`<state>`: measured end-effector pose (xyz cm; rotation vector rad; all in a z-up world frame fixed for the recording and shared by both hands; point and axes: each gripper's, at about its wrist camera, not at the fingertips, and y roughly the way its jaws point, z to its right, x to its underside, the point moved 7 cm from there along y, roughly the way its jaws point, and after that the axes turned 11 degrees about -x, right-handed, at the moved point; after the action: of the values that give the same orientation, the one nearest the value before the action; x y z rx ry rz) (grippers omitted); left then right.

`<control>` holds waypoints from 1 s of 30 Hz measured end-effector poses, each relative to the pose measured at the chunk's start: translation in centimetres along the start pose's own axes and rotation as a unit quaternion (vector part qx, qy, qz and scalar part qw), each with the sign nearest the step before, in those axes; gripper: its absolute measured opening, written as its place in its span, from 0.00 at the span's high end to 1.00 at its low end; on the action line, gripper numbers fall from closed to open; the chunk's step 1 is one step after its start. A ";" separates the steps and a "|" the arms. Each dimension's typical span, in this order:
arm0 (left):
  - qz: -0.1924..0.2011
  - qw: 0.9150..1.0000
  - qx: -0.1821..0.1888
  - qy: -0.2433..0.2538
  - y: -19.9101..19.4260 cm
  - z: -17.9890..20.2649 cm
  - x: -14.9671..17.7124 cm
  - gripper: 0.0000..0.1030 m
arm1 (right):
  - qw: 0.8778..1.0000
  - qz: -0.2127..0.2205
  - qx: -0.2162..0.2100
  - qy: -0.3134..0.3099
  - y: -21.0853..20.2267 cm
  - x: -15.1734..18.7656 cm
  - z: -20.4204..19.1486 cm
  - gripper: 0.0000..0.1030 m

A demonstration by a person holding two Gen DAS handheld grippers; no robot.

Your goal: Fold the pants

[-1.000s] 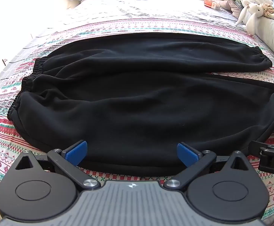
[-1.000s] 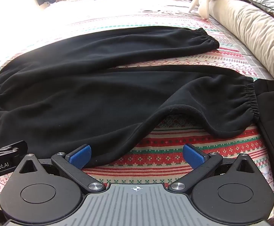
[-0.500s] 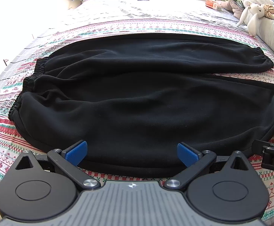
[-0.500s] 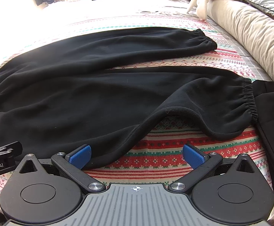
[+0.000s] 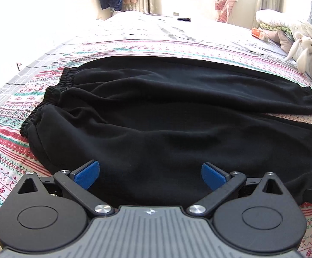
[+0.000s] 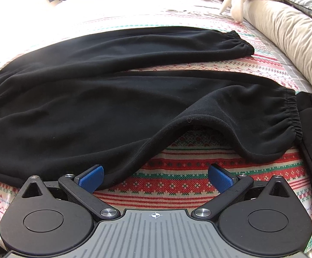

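Two grippers, both spread wide, holding nothing. My left gripper (image 5: pixel 149 175) sits over black pants (image 5: pixel 166 116) on the patterned bedspread (image 5: pixel 12 150): waistband left, long axis crosswise, cuffs pointing right. My right gripper (image 6: pixel 154 177) hovers at the hem.

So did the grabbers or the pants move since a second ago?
A little. The left gripper tipped up and slid slightly toward the waistband; more of the far room shows now. The right gripper crept slightly forward. Both are open, as before, holding nothing. The pants lie flat on the bed as before, not yet folded.
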<state>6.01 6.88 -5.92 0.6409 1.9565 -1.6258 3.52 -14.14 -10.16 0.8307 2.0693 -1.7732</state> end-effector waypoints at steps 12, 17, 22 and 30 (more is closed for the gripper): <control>0.040 0.993 -0.070 -0.081 3.7 -11.8 -1.3 0.00 | 0.979 0.022 -0.146 -0.139 0.5 2.0 -7.2 0.00; 0.042 0.989 -0.053 -0.131 5.5 -15.9 -1.7 0.02 | 0.958 0.042 -0.158 -0.235 0.9 3.3 -11.5 0.02; 0.006 0.979 -0.005 -0.201 7.5 -18.8 -0.6 0.18 | 0.936 0.043 -0.173 -0.302 1.7 4.6 -14.5 0.13; 0.017 0.961 0.036 -0.273 8.6 -21.1 -0.7 0.46 | 0.924 0.069 -0.183 -0.328 2.7 4.5 -16.7 0.48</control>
<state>10.28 29.07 -8.65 0.2112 1.4805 -1.6398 4.00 3.37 -11.59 0.2140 1.7399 -1.2830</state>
